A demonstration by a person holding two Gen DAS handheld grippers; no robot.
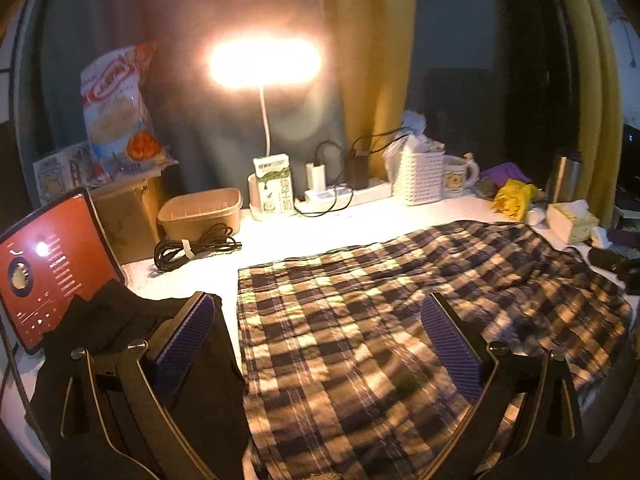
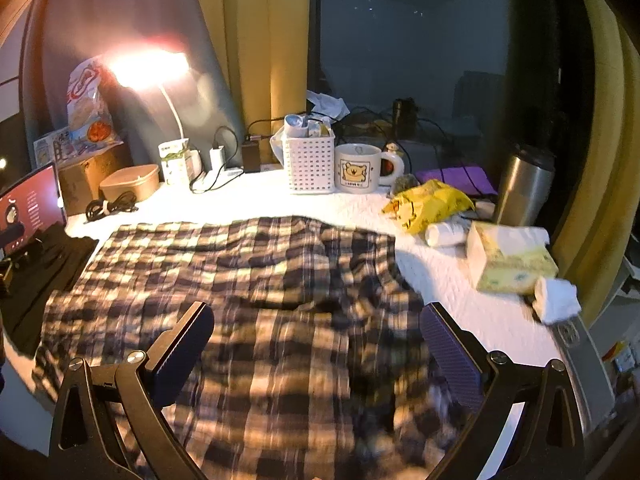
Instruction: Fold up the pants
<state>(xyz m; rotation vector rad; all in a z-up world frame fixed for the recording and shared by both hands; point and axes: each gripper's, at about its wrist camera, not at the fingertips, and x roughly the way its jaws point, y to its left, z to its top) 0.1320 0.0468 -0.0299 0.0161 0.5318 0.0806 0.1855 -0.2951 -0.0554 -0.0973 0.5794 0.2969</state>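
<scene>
Plaid pants (image 1: 380, 320) lie spread flat on the white table, dark and cream checks, with wrinkles toward the right end. They also fill the middle of the right wrist view (image 2: 248, 292). My left gripper (image 1: 320, 344) is open and empty, hovering over the left part of the pants, its left finger over a black garment (image 1: 120, 332). My right gripper (image 2: 320, 344) is open and empty above the near right part of the pants, where the cloth is bunched.
A lit desk lamp (image 1: 264, 62), milk carton (image 1: 274, 186), brown bowl (image 1: 200, 212), coiled cable (image 1: 192, 248) and red tablet (image 1: 44, 264) stand at left. White basket (image 2: 310, 160), mug (image 2: 360, 168), yellow bag (image 2: 428, 204), steel flask (image 2: 524, 184) and tissue pack (image 2: 508, 260) crowd the right.
</scene>
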